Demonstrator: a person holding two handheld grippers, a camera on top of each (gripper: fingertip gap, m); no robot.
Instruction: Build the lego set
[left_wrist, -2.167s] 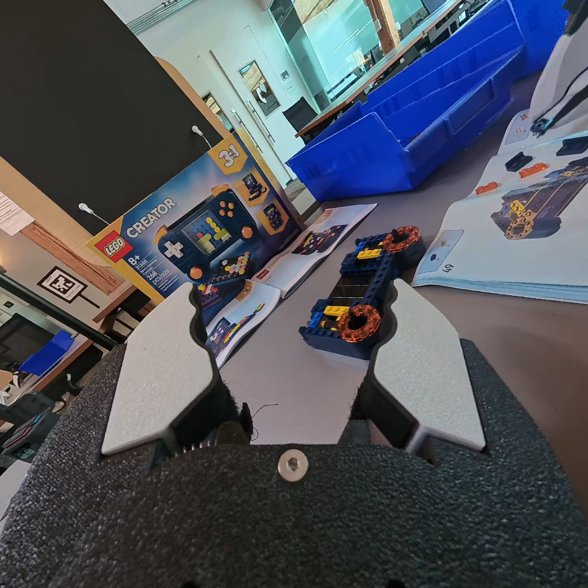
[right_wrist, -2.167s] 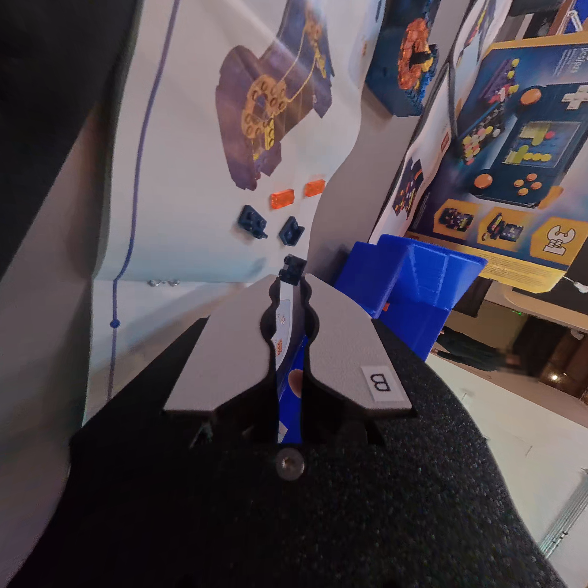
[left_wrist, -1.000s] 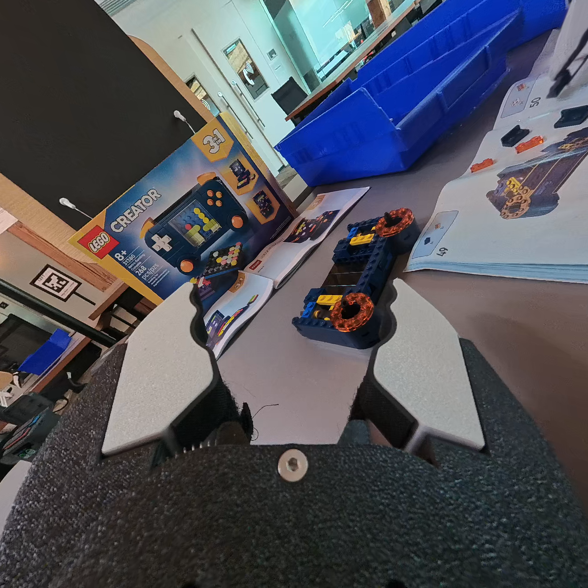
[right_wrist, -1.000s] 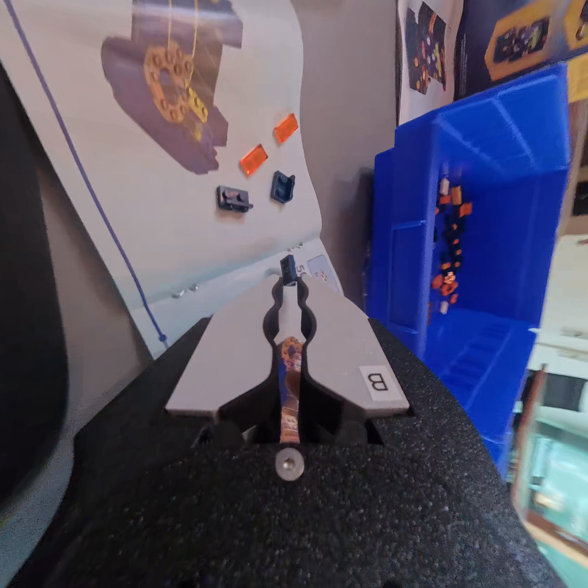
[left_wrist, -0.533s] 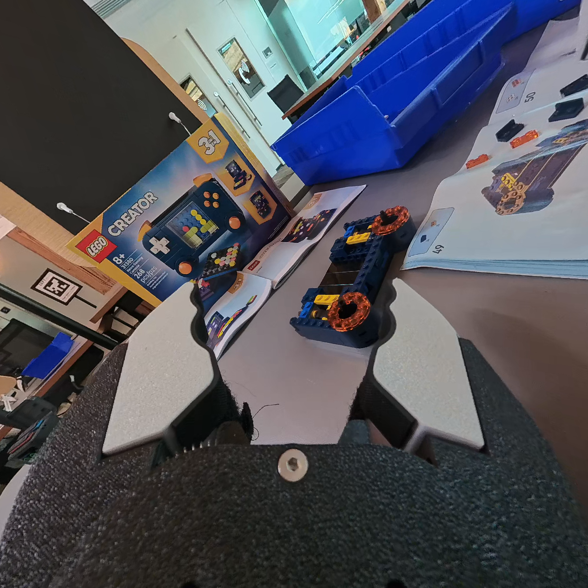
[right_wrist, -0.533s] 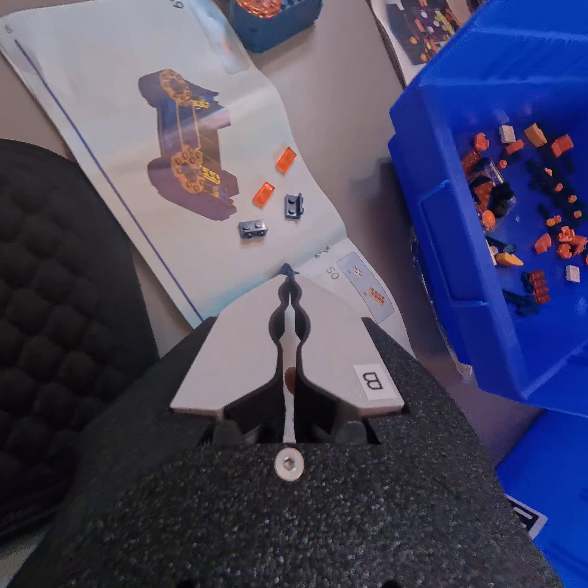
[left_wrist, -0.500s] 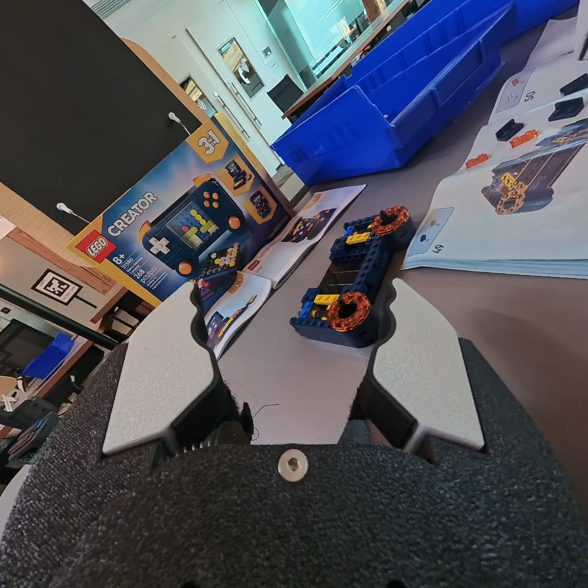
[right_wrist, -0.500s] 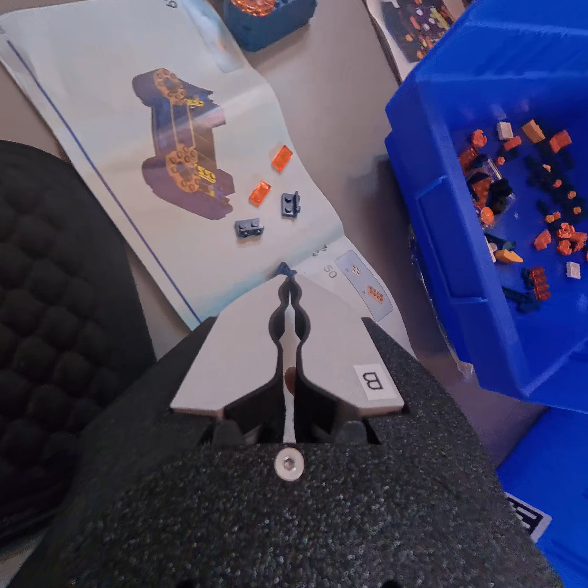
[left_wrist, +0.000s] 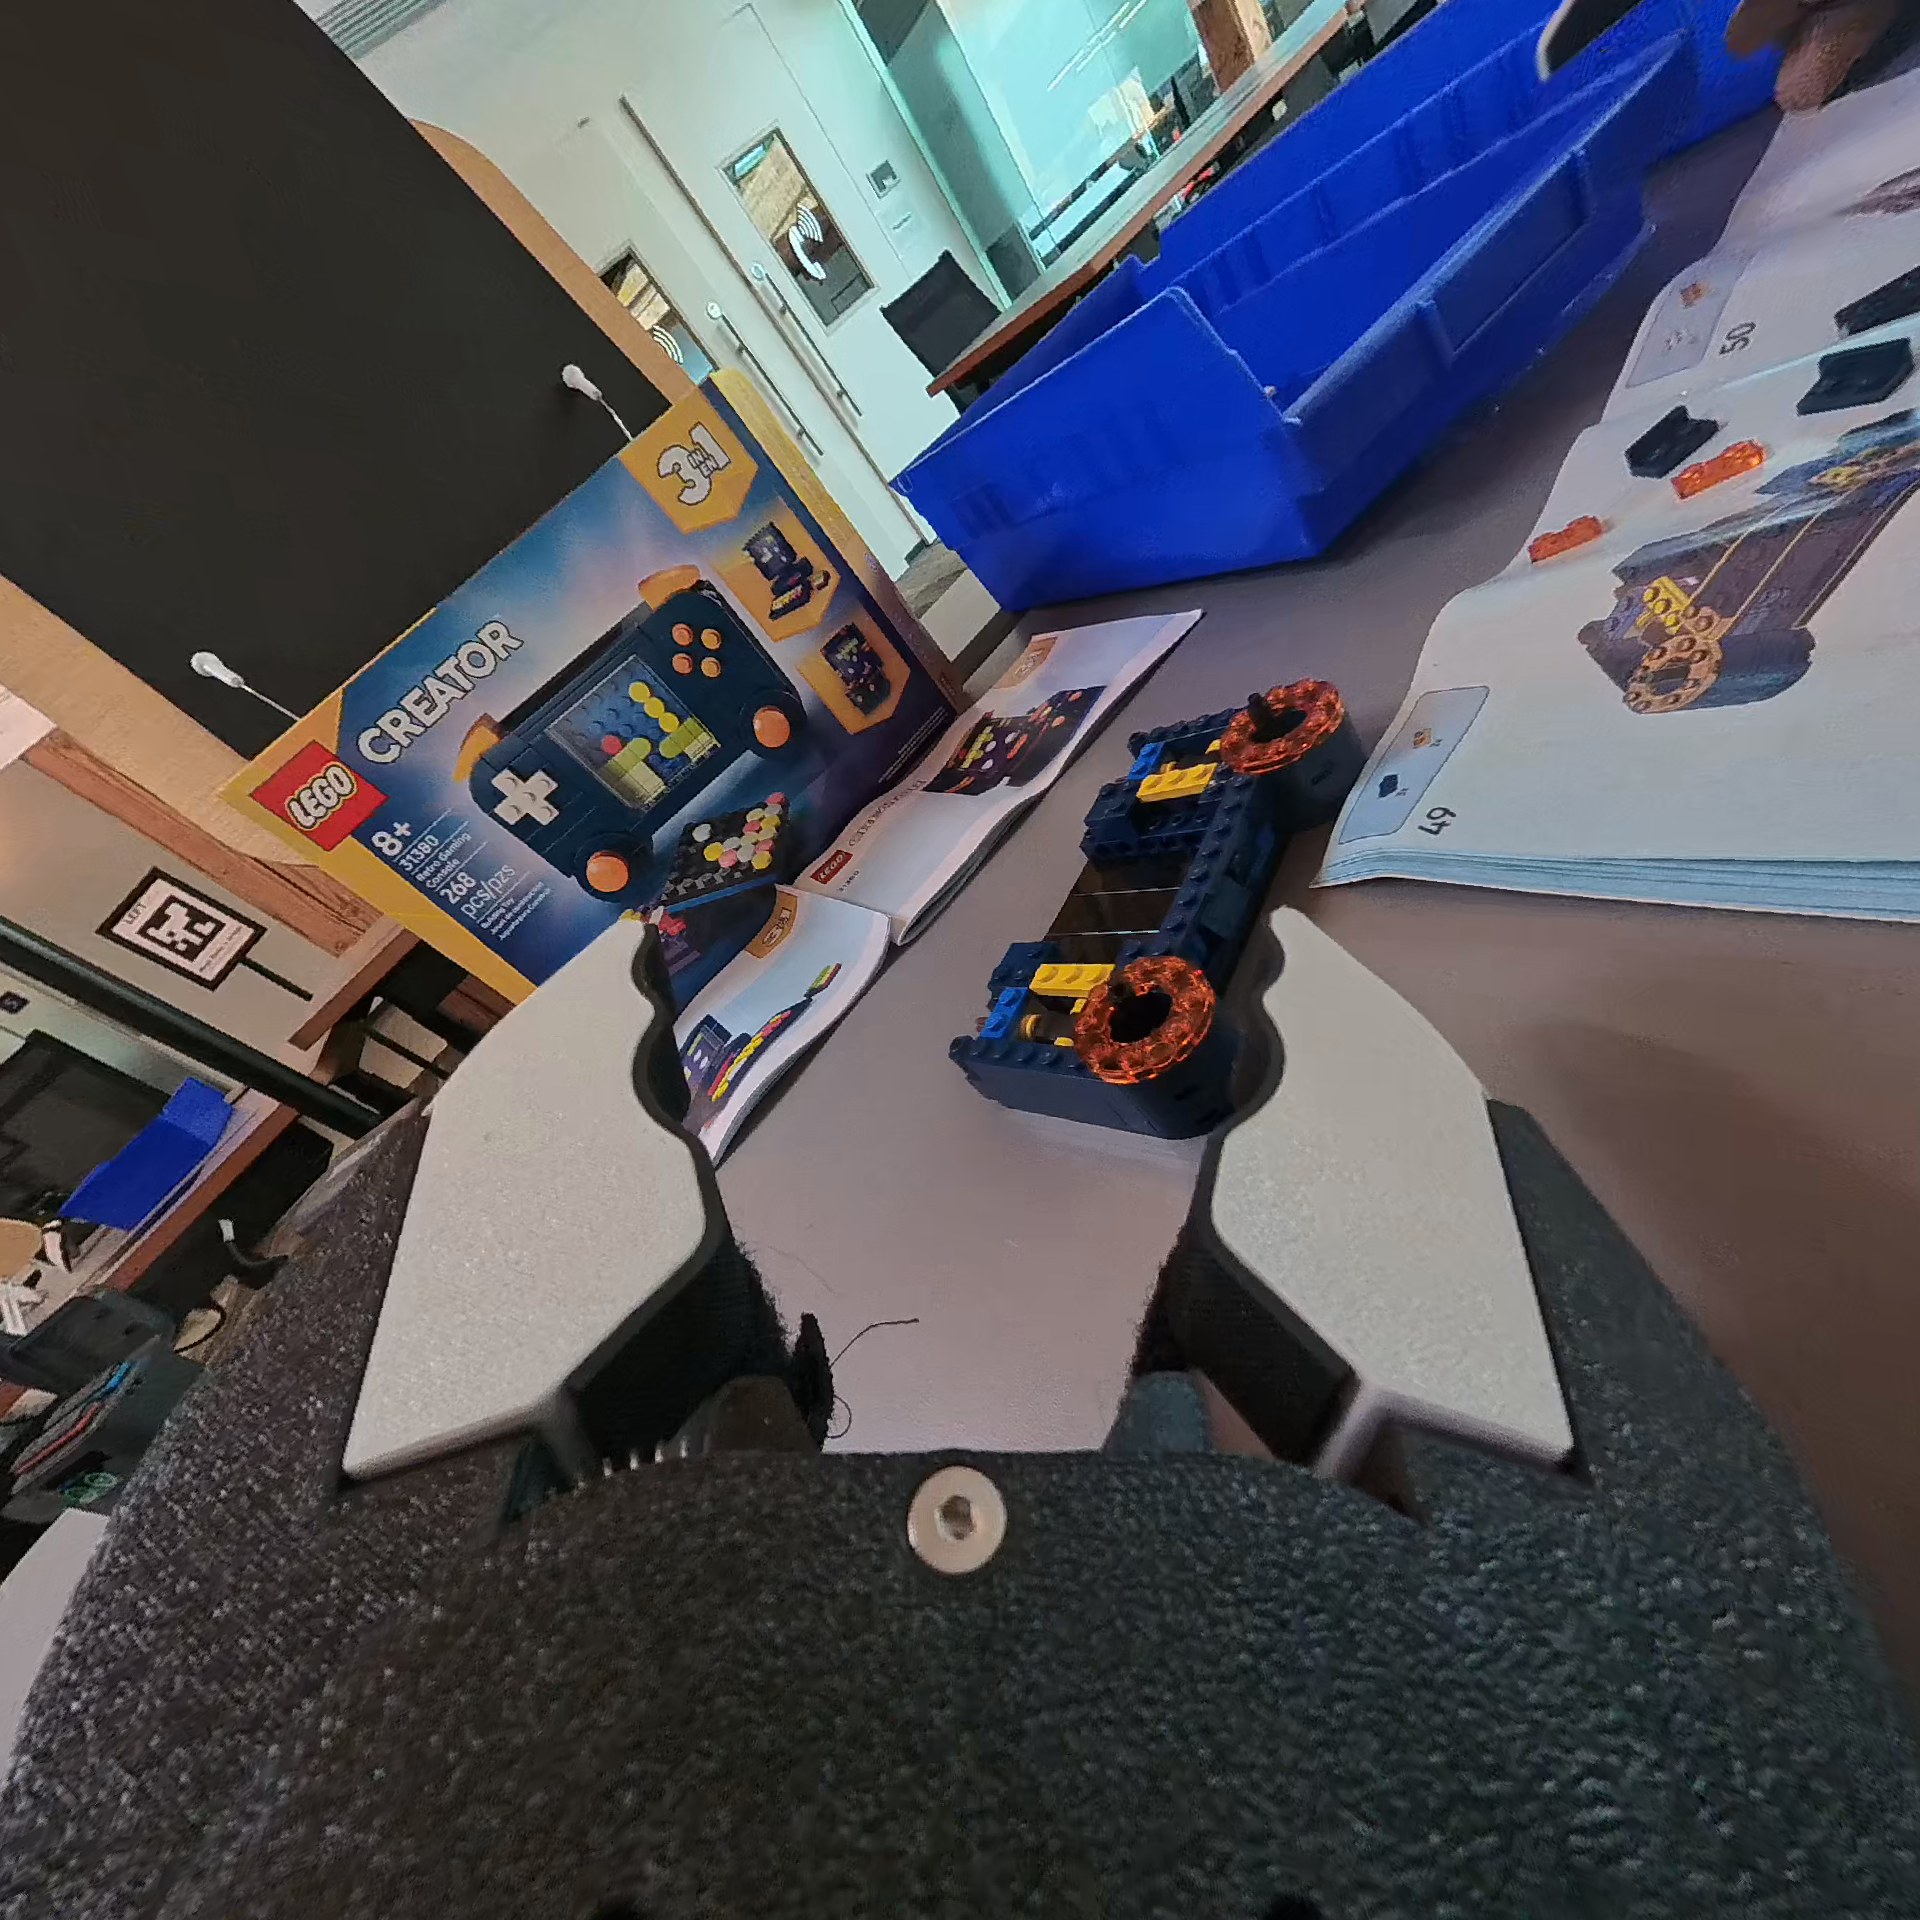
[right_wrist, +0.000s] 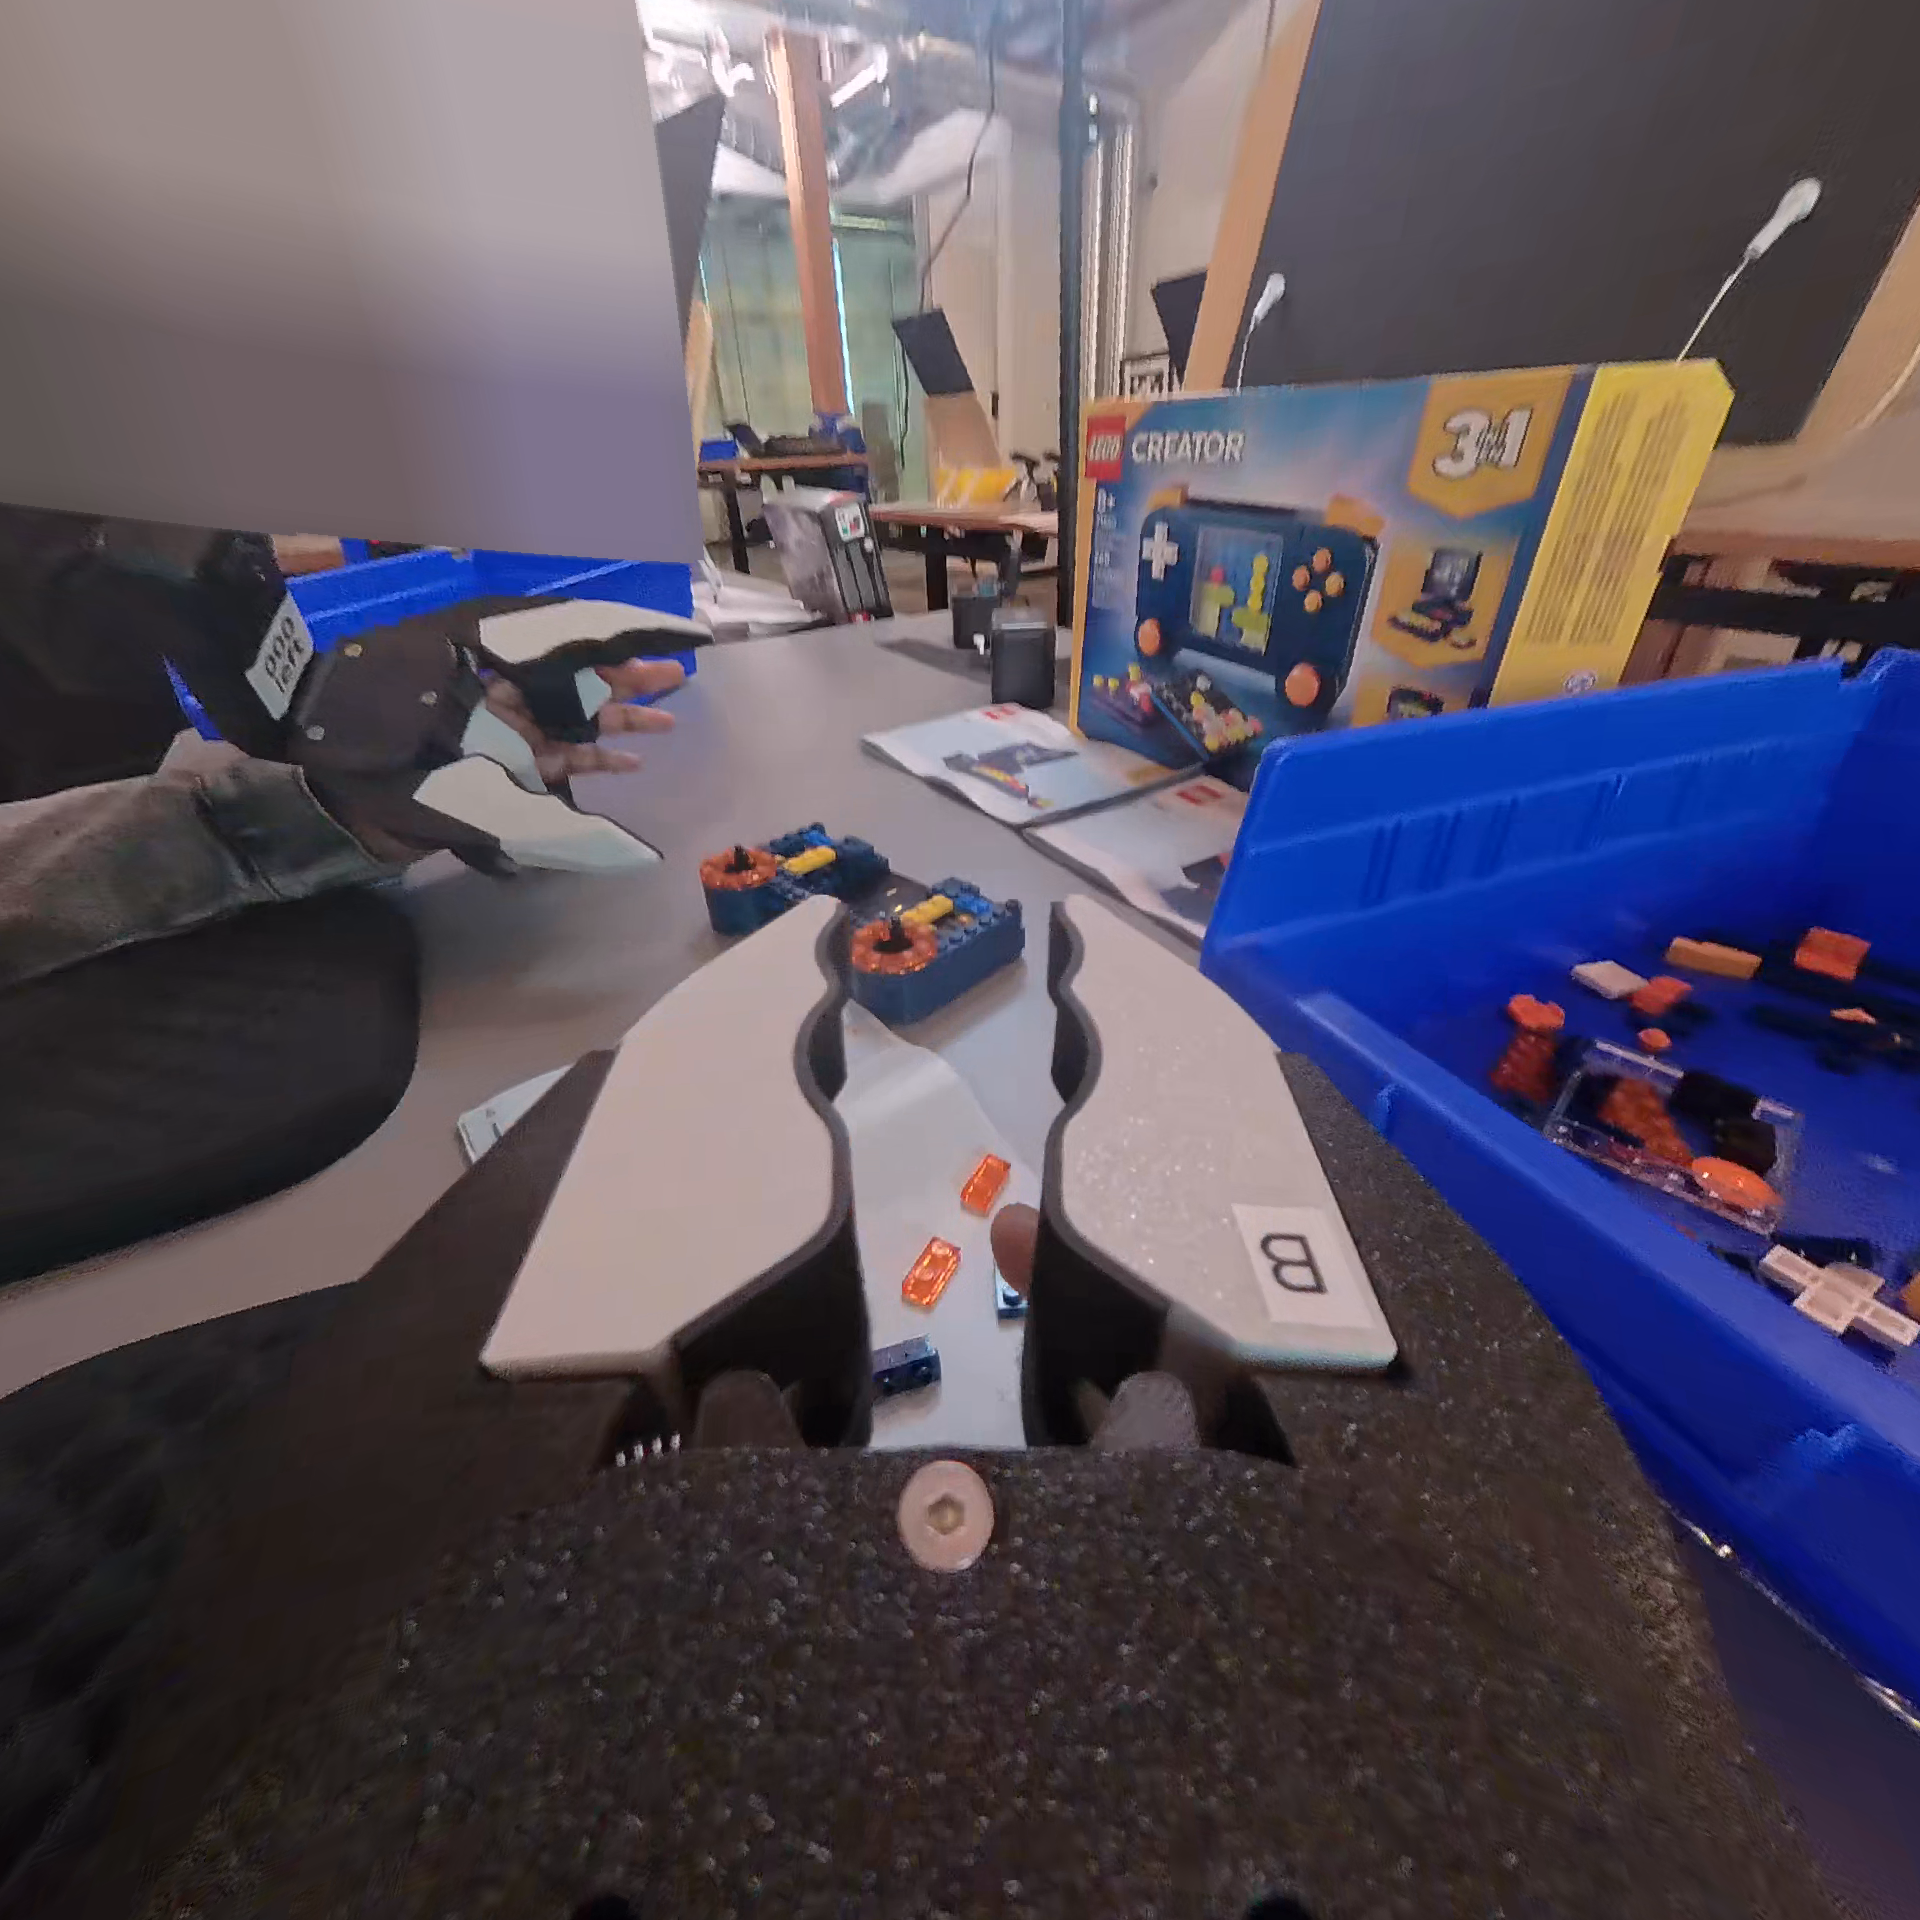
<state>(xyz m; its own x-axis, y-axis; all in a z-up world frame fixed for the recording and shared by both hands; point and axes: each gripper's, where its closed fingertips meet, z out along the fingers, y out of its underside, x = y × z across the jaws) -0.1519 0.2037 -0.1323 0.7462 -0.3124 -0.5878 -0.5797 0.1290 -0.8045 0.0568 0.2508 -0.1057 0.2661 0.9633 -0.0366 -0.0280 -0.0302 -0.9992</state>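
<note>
My left gripper (left_wrist: 961, 935) is open wide and empty, low over the grey table (left_wrist: 935, 1226). A dark blue brick build (left_wrist: 1153, 914) with two orange rings lies just ahead of it, close to its right finger (left_wrist: 1351, 1143). My right gripper (right_wrist: 945, 914) is open with nothing between its pads, above the open instruction booklet (right_wrist: 935, 1122). Two orange tiles (right_wrist: 985, 1182) and small dark blue pieces (right_wrist: 906, 1366) lie on that page under it. The build (right_wrist: 914, 956) sits beyond its tips. The left gripper (right_wrist: 561, 748) also shows in the right wrist view, open.
A blue bin (right_wrist: 1455, 935) of loose orange and dark pieces stands right of my right gripper; it also shows in the left wrist view (left_wrist: 1247, 416). The toy box (left_wrist: 582, 727) stands at the back with smaller booklets (left_wrist: 987, 790) before it. A person's sleeve (right_wrist: 156, 852) lies at the left.
My right gripper opened and let go of the small dark blue piece onto the instruction page, then tilted up from looking down at the page. The left gripper barely moved and stayed open.
</note>
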